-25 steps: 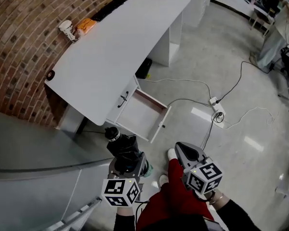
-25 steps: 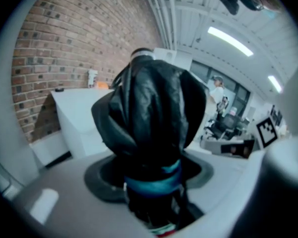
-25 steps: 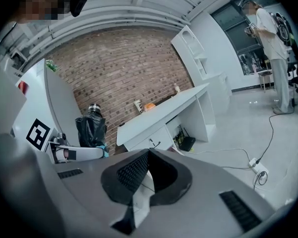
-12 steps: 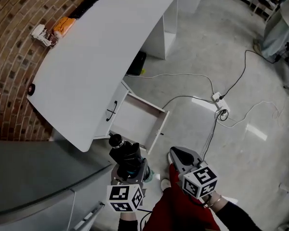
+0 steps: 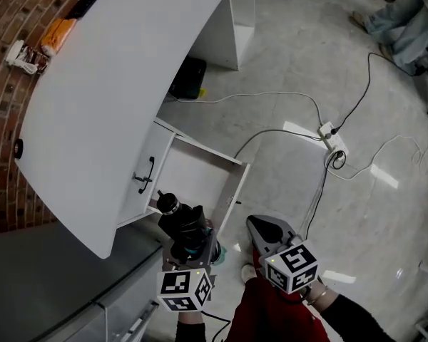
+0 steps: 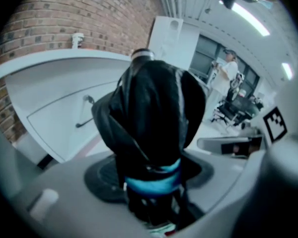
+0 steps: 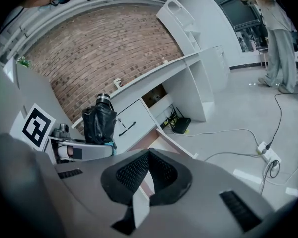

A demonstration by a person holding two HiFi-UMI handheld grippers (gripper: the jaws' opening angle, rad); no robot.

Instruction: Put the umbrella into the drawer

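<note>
Holding folded black umbrella (image 5: 180,220) clamped in left gripper (image 5: 189,245) near open drawer (image 5: 233,189), right gripper (image 5: 261,226) pinched closed, empty.

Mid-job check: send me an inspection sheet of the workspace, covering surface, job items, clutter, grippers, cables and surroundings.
Surface: white desk top, bare except along its wall edge.
Job's things: black folded umbrella, gripped and not yet in the drawer; the drawer stands open, nothing seen inside.
Clutter: orange packet and small white item at the desk's wall edge; black box on the floor under the desk.
Grippers: left hand-held gripper shut on the umbrella; right hand-held gripper shut, nothing between its jaws.
Cables: white power strip with cables trailing over the floor.
Surroundings: brick wall; glossy floor.
</note>
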